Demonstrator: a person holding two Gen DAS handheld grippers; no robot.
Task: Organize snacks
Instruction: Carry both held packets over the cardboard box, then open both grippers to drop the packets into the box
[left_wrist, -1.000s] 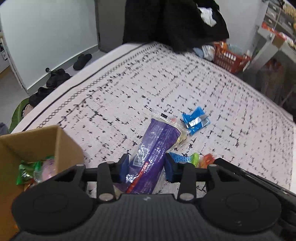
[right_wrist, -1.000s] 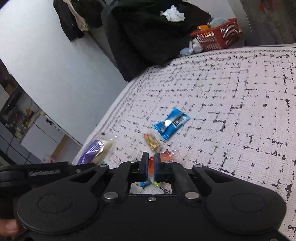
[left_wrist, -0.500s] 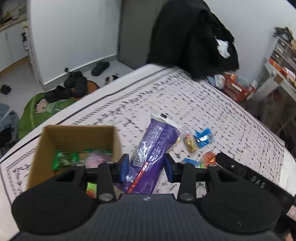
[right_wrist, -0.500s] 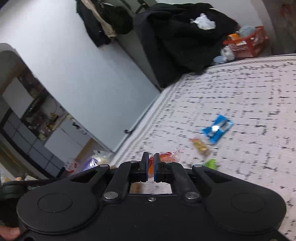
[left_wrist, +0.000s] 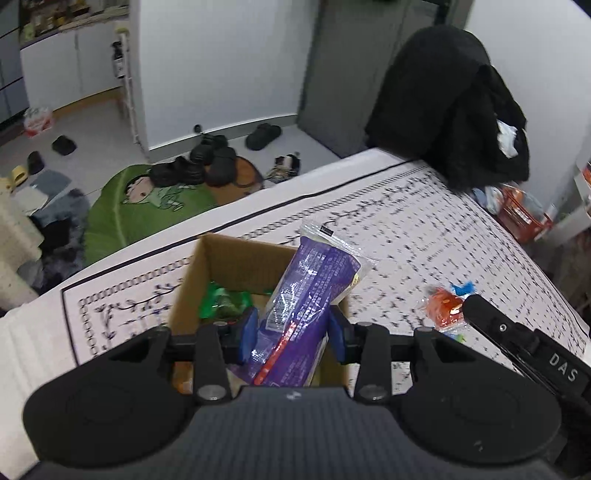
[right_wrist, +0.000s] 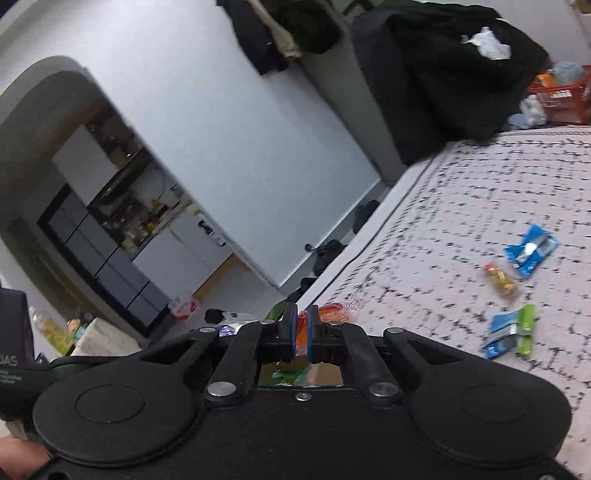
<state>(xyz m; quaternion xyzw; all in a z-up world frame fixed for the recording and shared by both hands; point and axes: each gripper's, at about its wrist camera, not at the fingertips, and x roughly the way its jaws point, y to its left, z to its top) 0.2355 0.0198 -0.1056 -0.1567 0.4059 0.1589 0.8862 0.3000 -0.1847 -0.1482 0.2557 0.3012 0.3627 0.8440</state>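
The purple snack bag (left_wrist: 306, 295) is clamped between the left gripper (left_wrist: 291, 334) pads, hanging above the open cardboard box (left_wrist: 192, 280), its top reaching past the box's far rim. A green packet (left_wrist: 221, 301) lies inside. The box sits near the bedspread (left_wrist: 424, 236) edge. The right gripper (right_wrist: 300, 332) pinches an orange packet (right_wrist: 332, 312); blue wrappers (right_wrist: 530, 249) lie well apart on open cloth.
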